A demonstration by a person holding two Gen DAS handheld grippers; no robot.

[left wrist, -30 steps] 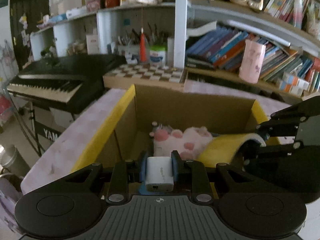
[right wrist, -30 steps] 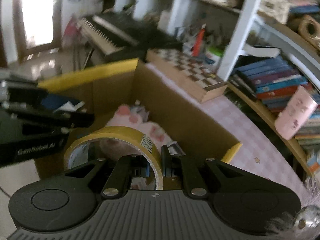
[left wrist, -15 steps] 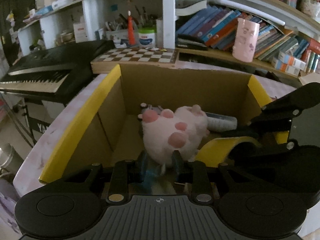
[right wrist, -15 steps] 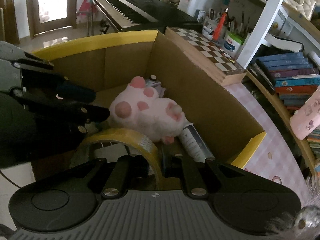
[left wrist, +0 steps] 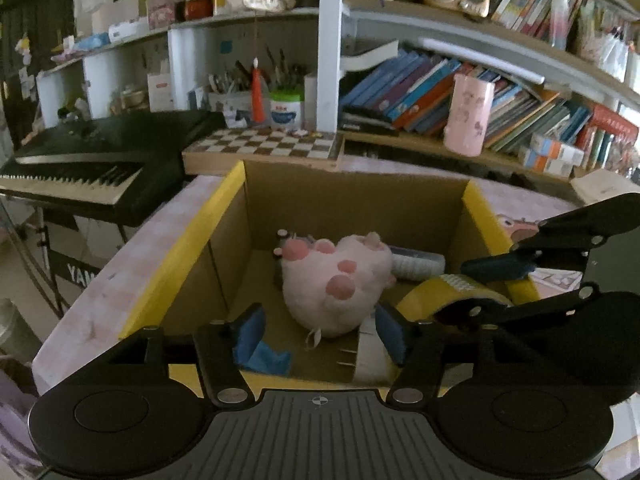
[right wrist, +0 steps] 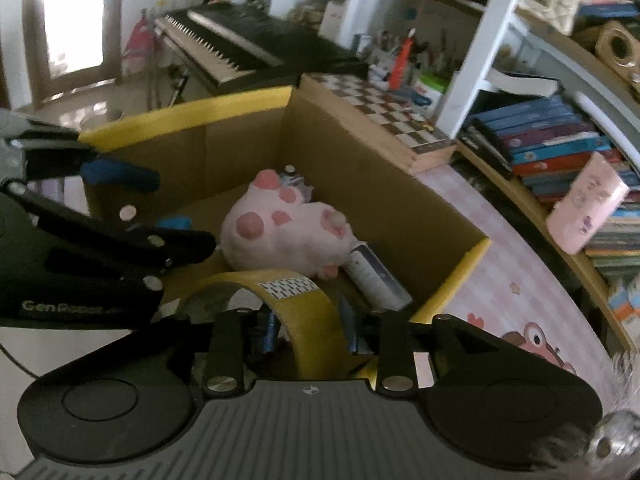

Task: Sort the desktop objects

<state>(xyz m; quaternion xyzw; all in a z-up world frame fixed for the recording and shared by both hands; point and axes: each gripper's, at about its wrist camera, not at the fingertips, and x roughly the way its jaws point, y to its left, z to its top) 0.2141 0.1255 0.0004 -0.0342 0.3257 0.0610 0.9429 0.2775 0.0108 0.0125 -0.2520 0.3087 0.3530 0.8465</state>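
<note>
An open cardboard box (left wrist: pixel 352 204) with yellow flap edges holds a pink plush toy (left wrist: pixel 340 284), a white-and-blue tube (left wrist: pixel 416 266) and a small white item (left wrist: pixel 370 354) at its near wall. My left gripper (left wrist: pixel 320 332) is open and empty over the box's near side. My right gripper (right wrist: pixel 308 330) grips the wall of a yellow tape roll (right wrist: pixel 296 300) above the box's near right part. The plush (right wrist: pixel 280 232) and tube (right wrist: pixel 376 276) also show in the right wrist view. The tape roll (left wrist: pixel 452 292) and right gripper show at right in the left wrist view.
The box stands on a pink checked tabletop (right wrist: pixel 500 264). A chessboard (left wrist: pixel 260 148) lies behind it. A black keyboard piano (left wrist: pixel 92 172) stands at left. Shelves with books (left wrist: pixel 420 88), a pink cup (left wrist: pixel 468 118) and pen pots (left wrist: pixel 248 96) rise behind.
My left gripper opened and let go of the white item, which dropped into the box. Both grippers moved over the box; the right still holds the tape roll.
</note>
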